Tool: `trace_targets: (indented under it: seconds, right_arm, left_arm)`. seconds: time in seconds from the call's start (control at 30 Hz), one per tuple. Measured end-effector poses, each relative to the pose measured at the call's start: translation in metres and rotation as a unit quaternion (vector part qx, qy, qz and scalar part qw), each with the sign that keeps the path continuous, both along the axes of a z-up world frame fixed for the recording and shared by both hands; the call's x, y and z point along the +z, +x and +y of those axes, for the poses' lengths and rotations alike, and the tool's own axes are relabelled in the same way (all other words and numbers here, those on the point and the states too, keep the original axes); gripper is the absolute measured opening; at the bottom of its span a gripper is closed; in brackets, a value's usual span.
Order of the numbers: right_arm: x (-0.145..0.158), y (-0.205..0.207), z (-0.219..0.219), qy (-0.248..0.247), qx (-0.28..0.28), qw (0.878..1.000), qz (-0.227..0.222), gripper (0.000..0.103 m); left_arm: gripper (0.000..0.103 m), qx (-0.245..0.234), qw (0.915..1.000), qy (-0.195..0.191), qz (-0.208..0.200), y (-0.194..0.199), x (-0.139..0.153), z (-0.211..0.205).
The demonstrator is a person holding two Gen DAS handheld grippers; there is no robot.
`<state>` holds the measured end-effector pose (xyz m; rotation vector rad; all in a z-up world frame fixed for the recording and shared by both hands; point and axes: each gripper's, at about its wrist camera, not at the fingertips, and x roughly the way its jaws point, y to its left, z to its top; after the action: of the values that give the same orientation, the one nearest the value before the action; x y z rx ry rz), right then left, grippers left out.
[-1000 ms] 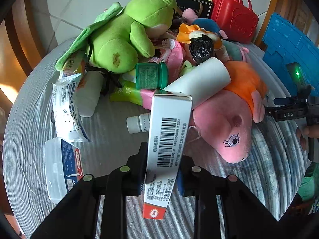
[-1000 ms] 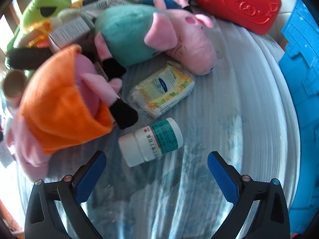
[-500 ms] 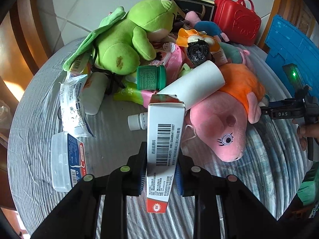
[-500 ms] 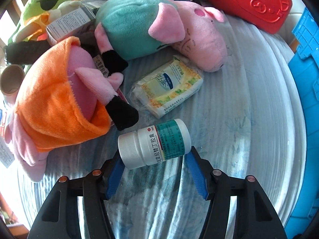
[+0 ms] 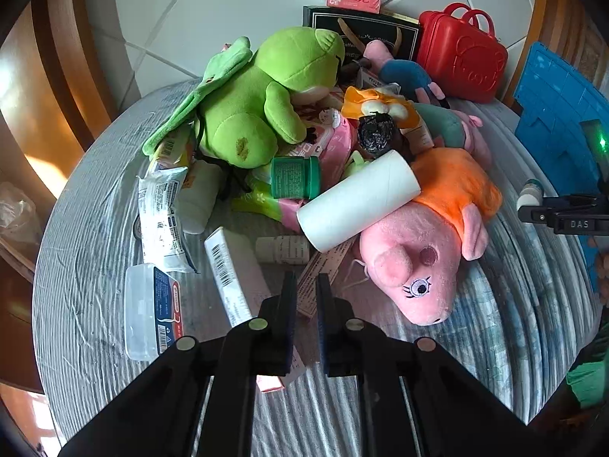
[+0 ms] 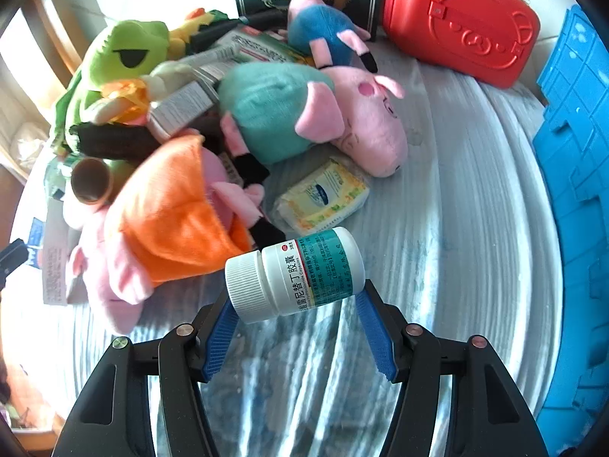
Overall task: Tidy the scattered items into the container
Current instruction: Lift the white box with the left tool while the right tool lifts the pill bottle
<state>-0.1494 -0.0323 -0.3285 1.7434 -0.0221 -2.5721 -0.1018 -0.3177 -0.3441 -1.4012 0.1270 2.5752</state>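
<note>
Bottle (image 6: 293, 272) is riding clamped end to end in the right gripper (image 6: 297, 323) above the table – keeping it level, carry right to the blue bin (image 6: 571, 175) – while the left gripper (image 5: 303, 297) is hanging clenched, empty.

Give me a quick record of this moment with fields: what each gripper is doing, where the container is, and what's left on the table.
left gripper: shut, empty, above a white barcoded box
right gripper: shut on white pill bottle, lifted off the table
container: blue crate at the table's right edge
left on table: green frog plush, orange-dressed pig plush, paper roll, tissue pack
</note>
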Motion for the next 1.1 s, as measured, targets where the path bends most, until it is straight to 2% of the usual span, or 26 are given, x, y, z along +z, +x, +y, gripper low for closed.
trace_targets:
  seconds: [0.1, 0.17, 0.2, 0.23, 0.27, 0.33, 0.47, 0.57, 0.67, 0.7, 0.73, 0.77, 0.8, 0.93, 1.1]
  right_arm:
    - [-0.008, 0.014, 0.014, -0.001, 0.005, 1.0, 0.005, 0.061]
    - [-0.014, 0.023, 0.012, -0.001, 0.005, 1.0, 0.006, 0.061]
    - [-0.015, 0.023, 0.015, -0.002, 0.005, 1.0, 0.006, 0.061]
    - [-0.02, 0.02, 0.025, -0.003, 0.003, 1.0, 0.005, 0.061]
    - [-0.021, 0.019, 0.028, -0.004, 0.002, 1.0, 0.005, 0.061]
    - [-0.024, 0.014, 0.031, -0.005, 0.0, 1.0, 0.003, 0.061]
    - [-0.031, 0.016, 0.033, -0.005, 0.001, 1.0, -0.004, 0.061]
    - [-0.032, 0.016, 0.031, -0.004, 0.002, 1.0, -0.005, 0.061]
    - [-0.033, 0.015, 0.031, -0.004, 0.001, 1.0, -0.006, 0.061]
    - [-0.033, 0.015, 0.031, -0.004, 0.001, 1.0, -0.007, 0.061]
    - [-0.034, 0.014, 0.031, -0.004, 0.0, 1.0, -0.008, 0.061]
    - [-0.035, 0.014, 0.032, -0.004, 0.0, 1.0, -0.009, 0.061]
    - [-0.035, 0.014, 0.032, -0.004, -0.001, 1.0, -0.01, 0.061]
    - [-0.035, 0.015, 0.034, -0.005, -0.006, 1.0, -0.009, 0.061]
    - [-0.024, 0.015, 0.032, -0.009, -0.004, 1.0, 0.001, 0.061]
  left_arm:
    - [0.011, 0.031, 0.9995, -0.005, -0.009, -0.006, -0.01, -0.009]
    - [0.039, 0.061, 0.998, -0.002, -0.019, -0.013, -0.018, -0.019]
    - [0.073, 0.077, 0.9967, 0.003, -0.025, -0.016, -0.022, -0.025]
    - [0.09, 0.095, 0.9951, 0.008, -0.026, -0.017, -0.026, -0.031]
    - [0.091, 0.111, 0.9934, 0.013, -0.028, -0.019, -0.029, -0.037]
    - [0.091, 0.132, 0.9901, 0.01, -0.047, -0.025, -0.04, -0.044]
    - [0.091, 0.157, 0.9839, -0.041, -0.075, -0.038, -0.066, -0.046]
    - [0.089, 0.17, 0.9808, -0.04, -0.087, -0.047, -0.082, -0.047]
    - [0.077, 0.172, 0.9803, -0.036, -0.09, -0.054, -0.094, -0.048]
    - [0.066, 0.171, 0.9814, -0.025, -0.084, -0.055, -0.093, -0.048]
    - [0.048, 0.166, 0.9827, -0.022, -0.08, -0.056, -0.092, -0.046]
    - [0.041, 0.158, 0.9839, -0.03, -0.077, -0.057, -0.09, -0.042]
    - [0.041, 0.152, 0.9845, -0.04, -0.077, -0.058, -0.09, -0.038]
    - [0.041, 0.147, 0.9856, -0.042, -0.072, -0.05, -0.083, -0.034]
    - [0.041, 0.152, 0.9857, -0.043, -0.057, -0.035, -0.059, -0.033]
